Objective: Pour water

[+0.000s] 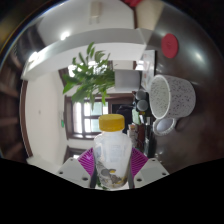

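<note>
Claw grips yellow-capped clear bottle.

Ahead of me a leafy green plant stands in front of a dark opening, perhaps a doorway or shelving; I cannot tell which. A pale wall runs down beside it, lit from above. Bright ceiling lights glare on a glossy ceiling. Beyond the plant, dark furniture holds small items too blurred to name. A round reddish shape hangs high on the far wall. Low down beside the pale wall I see a strip of light-coloured floor.
</note>
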Motion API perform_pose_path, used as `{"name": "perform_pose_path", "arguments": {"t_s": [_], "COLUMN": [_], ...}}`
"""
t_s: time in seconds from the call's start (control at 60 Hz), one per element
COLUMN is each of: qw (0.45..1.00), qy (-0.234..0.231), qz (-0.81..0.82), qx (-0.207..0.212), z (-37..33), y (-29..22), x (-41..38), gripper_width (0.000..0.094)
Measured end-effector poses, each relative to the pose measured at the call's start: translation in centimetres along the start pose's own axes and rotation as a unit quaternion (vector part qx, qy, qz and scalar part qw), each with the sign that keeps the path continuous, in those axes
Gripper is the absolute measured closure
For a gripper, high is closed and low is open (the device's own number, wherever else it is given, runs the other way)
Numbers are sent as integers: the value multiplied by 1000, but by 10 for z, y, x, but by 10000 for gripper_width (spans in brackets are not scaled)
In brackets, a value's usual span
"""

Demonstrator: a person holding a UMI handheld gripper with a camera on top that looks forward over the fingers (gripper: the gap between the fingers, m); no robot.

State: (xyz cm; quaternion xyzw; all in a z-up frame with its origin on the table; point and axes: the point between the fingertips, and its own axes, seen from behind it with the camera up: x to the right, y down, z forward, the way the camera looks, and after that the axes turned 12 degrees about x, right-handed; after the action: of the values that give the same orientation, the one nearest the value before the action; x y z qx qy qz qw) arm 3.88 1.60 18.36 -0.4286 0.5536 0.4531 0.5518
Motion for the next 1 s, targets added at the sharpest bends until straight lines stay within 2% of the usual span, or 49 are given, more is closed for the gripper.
{"name": "perform_pose_path", "arguments": {"t_s": [0.3, 0.433, 0.6, 0.667, 0.767, 0.783, 0.817, 0.883, 0.933, 0.95, 0.967, 1.0], "qw": [976, 964, 970, 981, 998, 998, 993, 965, 930, 917, 902, 871], "qy": [42, 57, 66, 59, 26, 12, 5, -17, -28, -18, -15, -4], "qz": [202, 248, 224, 166, -3, -40, -111, -259, -366, -399, -431, -490], "qx": [69, 78, 73, 77, 49, 44, 32, 20, 27, 26, 27, 36], "z": [20, 24, 23, 17, 26, -3, 10, 0, 6, 23, 32, 40], "y": [-55, -58, -55, -53, -43, -47, -42, -56, -72, -65, -70, -87], "x": [23, 41, 44, 38, 0, 1, -14, -26, -44, -46, -46, -47], "gripper_width": [502, 495, 497, 498, 500, 503, 499, 502, 501, 500, 474, 482]}}
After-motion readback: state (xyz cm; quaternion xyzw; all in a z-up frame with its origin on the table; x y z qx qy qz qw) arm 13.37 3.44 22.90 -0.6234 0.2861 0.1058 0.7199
